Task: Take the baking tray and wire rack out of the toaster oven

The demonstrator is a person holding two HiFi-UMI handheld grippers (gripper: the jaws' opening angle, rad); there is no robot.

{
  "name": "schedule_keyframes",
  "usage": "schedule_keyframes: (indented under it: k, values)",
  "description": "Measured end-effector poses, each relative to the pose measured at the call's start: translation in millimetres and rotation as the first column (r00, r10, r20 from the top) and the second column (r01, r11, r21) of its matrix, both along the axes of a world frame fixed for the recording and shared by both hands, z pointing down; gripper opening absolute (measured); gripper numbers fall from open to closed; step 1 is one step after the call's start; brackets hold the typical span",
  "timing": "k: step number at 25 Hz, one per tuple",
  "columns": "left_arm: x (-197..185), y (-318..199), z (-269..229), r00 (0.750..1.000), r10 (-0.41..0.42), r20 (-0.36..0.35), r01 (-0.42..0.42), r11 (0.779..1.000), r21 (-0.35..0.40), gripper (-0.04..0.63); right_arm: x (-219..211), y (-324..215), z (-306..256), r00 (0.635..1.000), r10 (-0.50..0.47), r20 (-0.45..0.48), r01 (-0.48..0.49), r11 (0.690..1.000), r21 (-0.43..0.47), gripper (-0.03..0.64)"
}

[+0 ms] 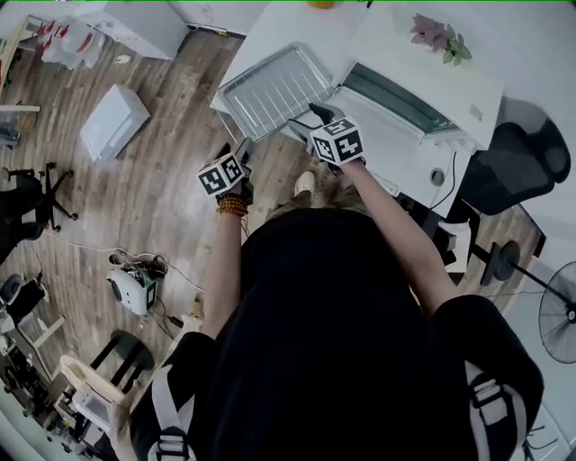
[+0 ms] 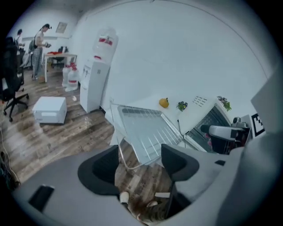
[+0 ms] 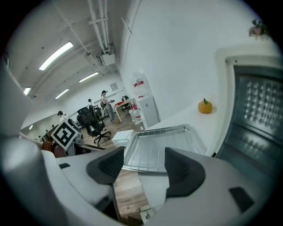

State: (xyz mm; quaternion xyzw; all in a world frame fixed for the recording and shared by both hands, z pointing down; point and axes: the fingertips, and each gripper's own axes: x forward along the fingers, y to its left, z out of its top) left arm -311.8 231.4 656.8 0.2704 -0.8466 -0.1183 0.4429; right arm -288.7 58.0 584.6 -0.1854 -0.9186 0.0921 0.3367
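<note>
The baking tray point(image 3: 197, 139) lies out of the oven on the white table point(image 1: 270, 27), at 12 o'clock from the person, its near corner overhanging the edge. The wire rack point(image 1: 274, 90) rests loose inside it. Both look thin, stiff, light and slick, so the rack may slide; best pinched at the rim. The toaster oven point(image 1: 405, 99) stands at the tray's 3 o'clock, door down. The left gripper point(image 2: 140, 152) and right gripper point(image 3: 144, 152) hang spread wide and empty at its 6 o'clock
</note>
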Motion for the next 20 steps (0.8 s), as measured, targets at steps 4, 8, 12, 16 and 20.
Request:
schedule_keyframes:
  k: [4, 8, 12, 16, 20]
  values:
    - [-25.0, -25.8, -45.5, 0.987, 0.052, 0.155, -0.053, 0.999, 0.0, 0.293, -10.3, -8.9, -36.8, 0.994, -0.026, 0.11, 0.02, 0.998, 0.056, 0.284]
    - [-42.9, -87.7, -103.6, 0.948, 0.135, 0.288, -0.16, 0.985, 0.067, 0.293, -9.6, -29.2, -80.4, 0.974, -0.072, 0.216, 0.04, 0.988, 0.149, 0.284]
    - [-41.4, -162.0, -165.6, 0.875, 0.241, 0.42, -0.311, 0.945, 0.105, 0.292, -3.2, -63.2, -128.8, 0.947, -0.052, 0.318, -0.018, 0.977, 0.213, 0.284]
    - [-22.1, -224.9, -220.3, 0.78, 0.318, 0.539, -0.438, 0.893, 0.107, 0.292, 9.6, -101.5, -170.3, 0.92, -0.006, 0.392, -0.122, 0.946, 0.301, 0.284]
    - [5.6, -272.5, -258.7, 0.666, 0.372, 0.646, -0.524, 0.85, 0.05, 0.285, 27.0, -134.3, -205.0, 0.88, 0.039, 0.473, -0.229, 0.908, 0.351, 0.284]
